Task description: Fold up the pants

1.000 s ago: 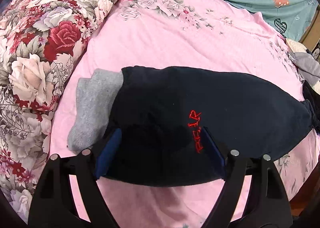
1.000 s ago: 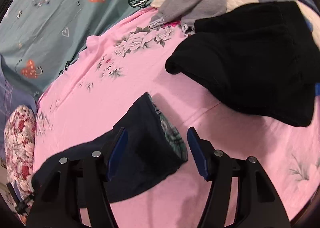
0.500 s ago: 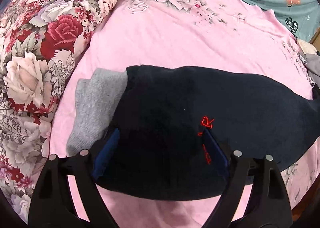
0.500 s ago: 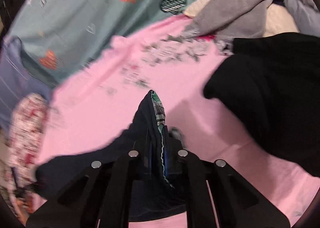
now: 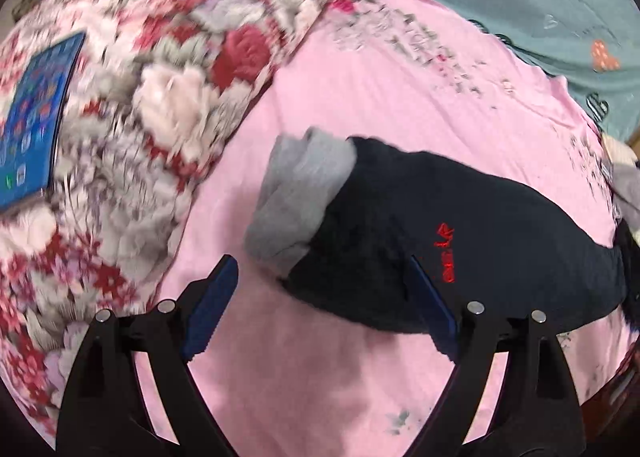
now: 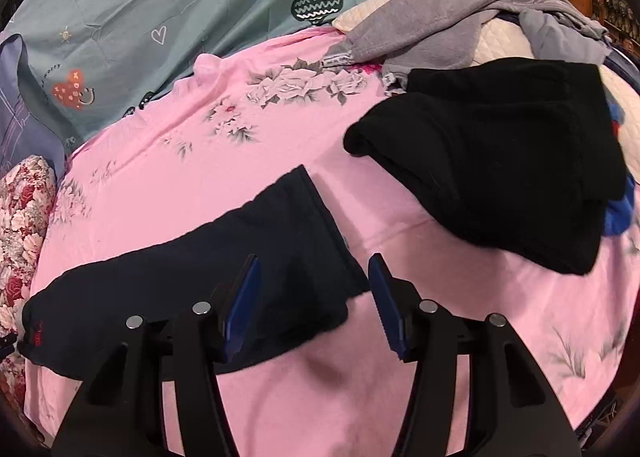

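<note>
- Pink flowered bedsheet (image 5: 400,105) covers the bed, with a teal heart-print cloth (image 6: 168,5) along its far edge and a red-and-white floral pillow (image 5: 152,105) off to my left.
- On that pillow lies a tablet (image 5: 36,117), its blue screen lit.
- Dark navy pants (image 5: 460,233) lie flat on the sheet in a long strip, red stitched lettering (image 5: 447,253) near one end.
- That end overlaps a folded grey garment (image 5: 296,197).
- My left fingers (image 5: 324,305) are spread wide and hold nothing; they reach forward low above the sheet, the right pad over the pants' near edge, the left pad over bare sheet.
- My right fingers (image 6: 314,305) are also parted and empty, poised low over the other end of the pants (image 6: 224,273), one pad over the cloth and one just past its corner.
- Beyond them sits a black folded garment (image 6: 500,161), apart from the pants, and behind it a loose grey heap (image 6: 460,17).
</note>
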Demonstrator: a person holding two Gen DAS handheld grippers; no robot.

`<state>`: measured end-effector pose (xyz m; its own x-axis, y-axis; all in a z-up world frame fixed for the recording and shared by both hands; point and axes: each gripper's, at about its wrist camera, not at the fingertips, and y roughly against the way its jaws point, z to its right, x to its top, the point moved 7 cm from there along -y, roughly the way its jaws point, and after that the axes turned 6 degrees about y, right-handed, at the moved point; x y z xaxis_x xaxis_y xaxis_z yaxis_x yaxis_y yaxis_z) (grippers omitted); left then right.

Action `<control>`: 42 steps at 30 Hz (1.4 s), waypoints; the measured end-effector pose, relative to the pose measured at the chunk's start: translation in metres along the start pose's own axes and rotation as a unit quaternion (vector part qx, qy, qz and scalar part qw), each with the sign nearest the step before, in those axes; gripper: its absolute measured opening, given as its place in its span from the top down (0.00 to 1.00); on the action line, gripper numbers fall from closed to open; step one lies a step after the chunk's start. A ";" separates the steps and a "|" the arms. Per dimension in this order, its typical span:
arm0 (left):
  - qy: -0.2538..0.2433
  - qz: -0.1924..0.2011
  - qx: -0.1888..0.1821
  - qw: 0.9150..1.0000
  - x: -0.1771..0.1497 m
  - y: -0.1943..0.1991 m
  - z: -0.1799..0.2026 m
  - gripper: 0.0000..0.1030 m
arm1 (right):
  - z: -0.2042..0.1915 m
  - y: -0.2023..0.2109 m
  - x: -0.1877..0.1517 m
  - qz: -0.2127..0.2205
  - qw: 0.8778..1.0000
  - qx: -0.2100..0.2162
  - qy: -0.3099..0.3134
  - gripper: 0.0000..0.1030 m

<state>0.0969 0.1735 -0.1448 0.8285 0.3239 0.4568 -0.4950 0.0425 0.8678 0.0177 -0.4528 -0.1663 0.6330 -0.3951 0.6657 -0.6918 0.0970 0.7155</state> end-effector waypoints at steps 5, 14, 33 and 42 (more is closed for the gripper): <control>0.038 -0.033 -0.034 0.998 -0.009 -0.013 -0.006 0.43 | -0.010 0.000 -0.002 -0.003 1.000 0.010 -0.001 0.46; 0.077 -0.045 -0.041 0.995 0.006 -0.027 -0.004 0.49 | -0.029 -0.003 -0.003 -0.002 1.000 0.019 0.009 0.46; 0.024 0.008 0.092 0.995 0.019 -0.038 -0.021 0.58 | -0.018 -0.023 -0.018 -0.054 0.998 -0.011 -0.004 0.62; -0.005 0.105 0.161 0.981 0.038 0.018 -0.014 0.22 | -0.036 0.019 0.023 0.064 0.994 -0.083 0.033 0.43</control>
<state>0.1157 0.2001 -0.1152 0.7200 0.2837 0.6334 -0.5487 -0.3261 0.7698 0.0316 -0.4269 -0.1302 0.5679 -0.3103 0.7624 -0.7055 0.2937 0.6450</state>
